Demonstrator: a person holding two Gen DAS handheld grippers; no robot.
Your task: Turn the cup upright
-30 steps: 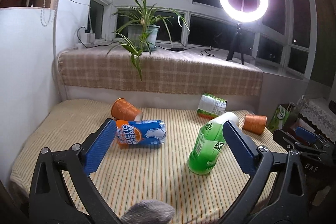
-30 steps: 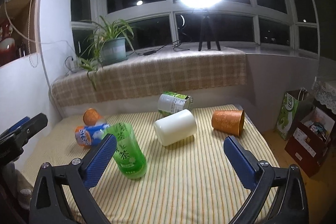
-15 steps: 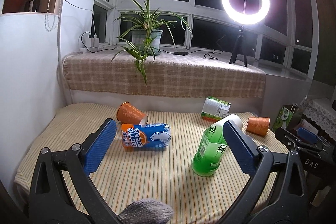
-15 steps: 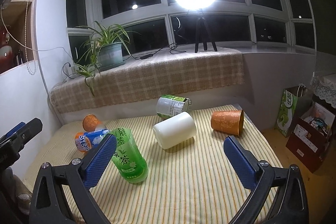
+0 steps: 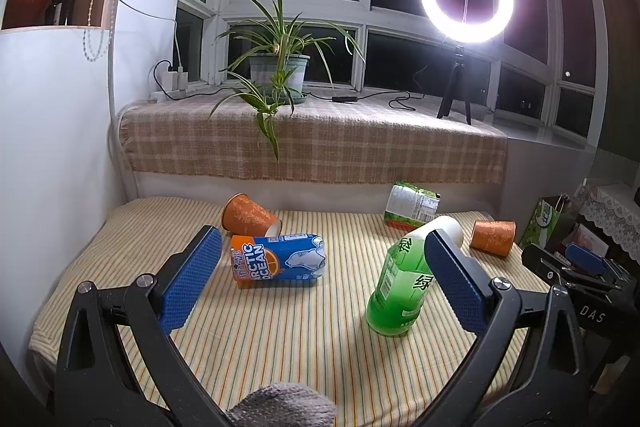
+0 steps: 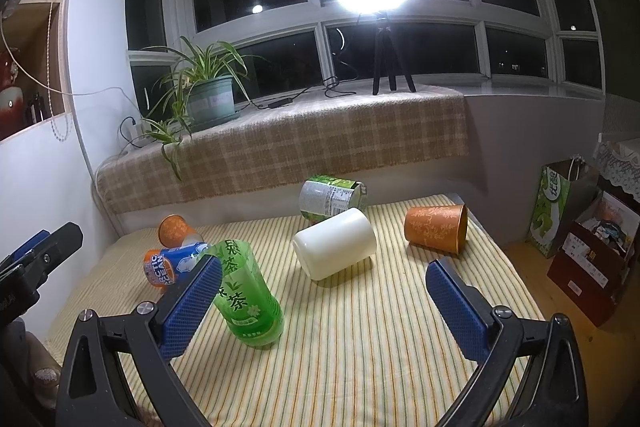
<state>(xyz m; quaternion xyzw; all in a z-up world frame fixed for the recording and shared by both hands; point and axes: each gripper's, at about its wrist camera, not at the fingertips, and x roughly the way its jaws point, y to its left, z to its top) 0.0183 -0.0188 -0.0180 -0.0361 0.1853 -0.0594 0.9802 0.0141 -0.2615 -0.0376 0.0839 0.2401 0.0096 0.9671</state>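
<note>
From my end the table cover (image 6: 360,347) is clearly woven cloth, striped and matt. The white cup (image 6: 334,249) looks like smooth plastic with a soft sheen, and the green cup (image 6: 244,297) is glossy see-through plastic. The orange cups (image 6: 436,235) have a matt papery look with a shinier inside. The blue can (image 5: 280,259) is glossy printed metal. Both sets of gripper pads (image 6: 192,307) are blue with a rough dimpled texture on matt black plastic frames. The sill blanket (image 5: 312,143) is coarse plaid weave.

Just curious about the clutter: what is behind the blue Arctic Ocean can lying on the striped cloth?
An orange cup lies on its side right behind the blue can, mouth toward it. The can hides where they meet, so contact is unclear.
</note>
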